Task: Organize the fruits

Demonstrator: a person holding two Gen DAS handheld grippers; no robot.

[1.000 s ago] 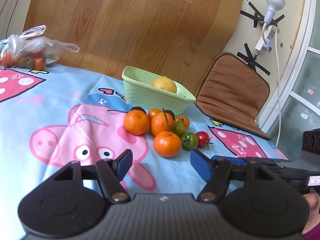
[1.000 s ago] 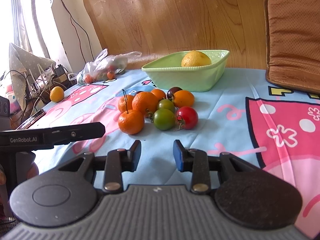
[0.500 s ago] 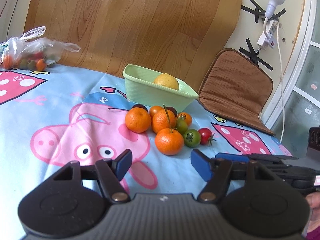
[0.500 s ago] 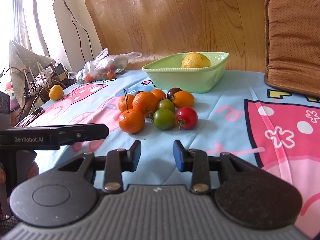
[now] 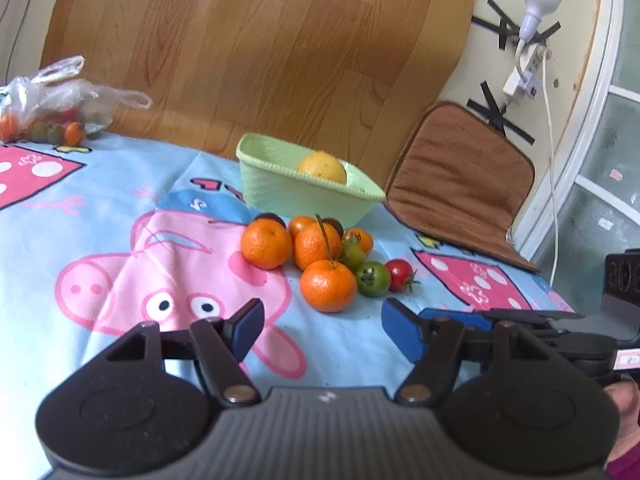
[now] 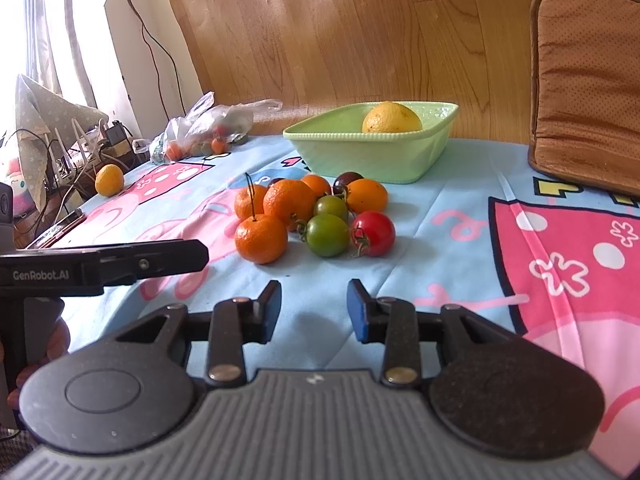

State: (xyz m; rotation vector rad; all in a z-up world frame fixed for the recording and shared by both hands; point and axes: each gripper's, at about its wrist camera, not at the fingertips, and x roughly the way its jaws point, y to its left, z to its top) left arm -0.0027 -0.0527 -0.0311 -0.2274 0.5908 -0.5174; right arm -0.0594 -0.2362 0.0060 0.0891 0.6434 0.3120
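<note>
A pile of fruit sits on the desk: three tangerines, the nearest tangerine [image 5: 328,290] with a long stem, a green tomato [image 5: 373,278] touching it, and a red tomato [image 5: 400,275] beside that. Just behind the pile is a green basket [image 5: 280,192] with a yellow lemon [image 5: 322,166] inside. The left tongs [image 5: 322,330] and right tongs [image 6: 313,310] are both released, holding nothing, near the pile. A plastic bag [image 5: 48,100] of fruit lies far off.

Table under blue cartoon-pig cloth [image 5: 120,208], fruit on it.
Green basket [image 5: 280,192] near the back; loose fruit cluster [image 5: 320,256] just in front; plastic bag [image 5: 52,104] and lone yellow fruit [image 6: 109,179] far left; brown cushion [image 5: 460,184] propped right.
</note>
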